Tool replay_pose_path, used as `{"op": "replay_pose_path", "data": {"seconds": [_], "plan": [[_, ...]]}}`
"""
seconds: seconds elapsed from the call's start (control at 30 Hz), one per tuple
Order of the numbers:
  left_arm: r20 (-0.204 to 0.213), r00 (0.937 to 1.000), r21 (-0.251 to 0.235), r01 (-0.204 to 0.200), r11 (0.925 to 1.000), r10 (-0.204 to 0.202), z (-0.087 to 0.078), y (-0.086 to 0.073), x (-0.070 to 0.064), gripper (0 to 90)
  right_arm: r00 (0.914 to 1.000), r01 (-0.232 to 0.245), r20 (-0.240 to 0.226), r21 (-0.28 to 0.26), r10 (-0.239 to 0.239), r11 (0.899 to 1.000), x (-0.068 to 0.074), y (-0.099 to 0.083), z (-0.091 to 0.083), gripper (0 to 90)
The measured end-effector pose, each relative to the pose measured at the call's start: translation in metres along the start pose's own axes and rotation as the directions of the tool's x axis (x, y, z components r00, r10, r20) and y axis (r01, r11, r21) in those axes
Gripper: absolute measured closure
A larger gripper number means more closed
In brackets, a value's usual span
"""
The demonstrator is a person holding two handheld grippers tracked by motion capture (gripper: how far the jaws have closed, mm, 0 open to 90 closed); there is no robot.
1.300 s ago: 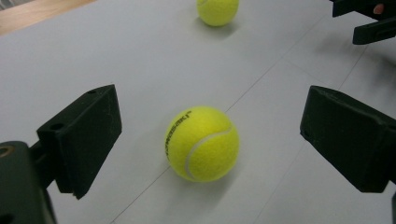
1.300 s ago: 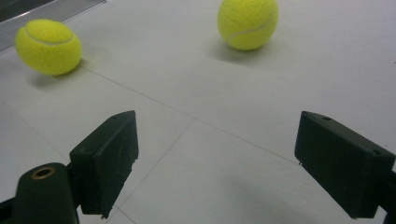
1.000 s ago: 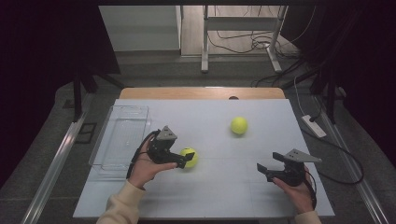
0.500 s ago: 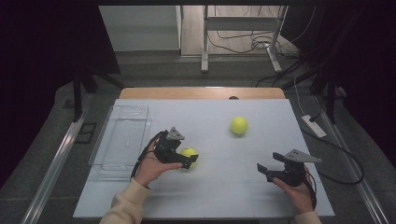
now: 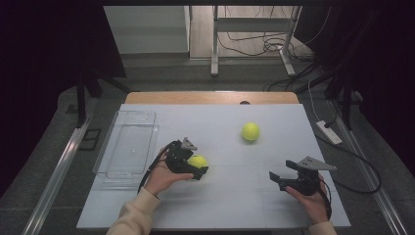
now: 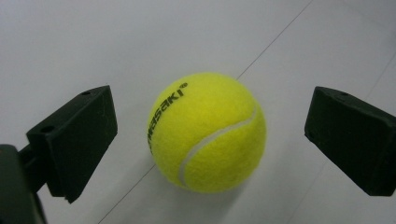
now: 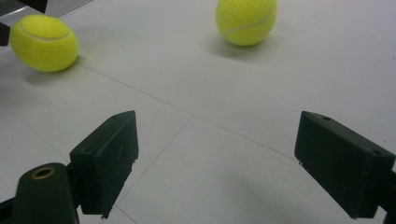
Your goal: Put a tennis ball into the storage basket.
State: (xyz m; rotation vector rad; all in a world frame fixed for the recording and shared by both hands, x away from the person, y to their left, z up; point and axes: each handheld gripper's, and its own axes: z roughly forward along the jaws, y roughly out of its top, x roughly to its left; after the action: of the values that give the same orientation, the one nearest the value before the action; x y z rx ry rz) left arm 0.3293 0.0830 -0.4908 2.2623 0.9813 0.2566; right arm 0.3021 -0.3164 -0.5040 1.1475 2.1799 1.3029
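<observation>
A yellow tennis ball [image 5: 197,160] [image 6: 208,132] [image 7: 44,42] lies on the white table left of centre. My left gripper [image 5: 196,169] [image 6: 208,140] is open around it, one jaw on each side with a gap between each jaw and the ball. A second tennis ball [image 5: 250,131] [image 7: 246,19] rests farther back, right of centre. My right gripper [image 5: 275,179] [image 7: 212,163] is open over bare table at the front right, with nothing between its jaws.
A clear plastic tray [image 5: 128,147] stands at the left side of the table [image 5: 235,196]. A white power strip [image 5: 329,132] lies off the right edge. The wooden back edge [image 5: 210,98] borders the white sheet.
My left gripper has moved right and forward so its jaws now straddle the near ball. The right gripper and the far ball have stayed put.
</observation>
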Motion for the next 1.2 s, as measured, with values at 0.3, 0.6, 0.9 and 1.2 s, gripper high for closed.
{"op": "replay_pose_path", "data": {"seconds": [0.3,0.6,0.9,1.2], "plan": [[0.005,1.0000,0.045,-0.002,0.9990,0.002,0.013,-0.003,0.000,3.1,1.0000,0.002,0.003,0.001,-0.002,1.000,0.001,0.000,0.000,13.9],[0.022,0.9998,0.058,0.003,0.9983,-0.004,0.020,-0.005,0.001,4.5,1.0000,0.003,0.004,0.001,-0.003,1.000,-0.001,0.000,0.000,13.9],[0.004,1.0000,0.044,0.003,0.9990,-0.003,0.018,-0.007,0.002,25.8,1.0000,0.003,0.007,0.001,-0.003,1.000,-0.001,0.000,0.000,13.9],[-0.006,0.9999,0.032,-0.010,0.9994,0.010,0.016,-0.007,0.001,27.0,1.0000,0.006,0.008,0.001,-0.006,1.000,-0.001,0.000,0.000,14.0]]}}
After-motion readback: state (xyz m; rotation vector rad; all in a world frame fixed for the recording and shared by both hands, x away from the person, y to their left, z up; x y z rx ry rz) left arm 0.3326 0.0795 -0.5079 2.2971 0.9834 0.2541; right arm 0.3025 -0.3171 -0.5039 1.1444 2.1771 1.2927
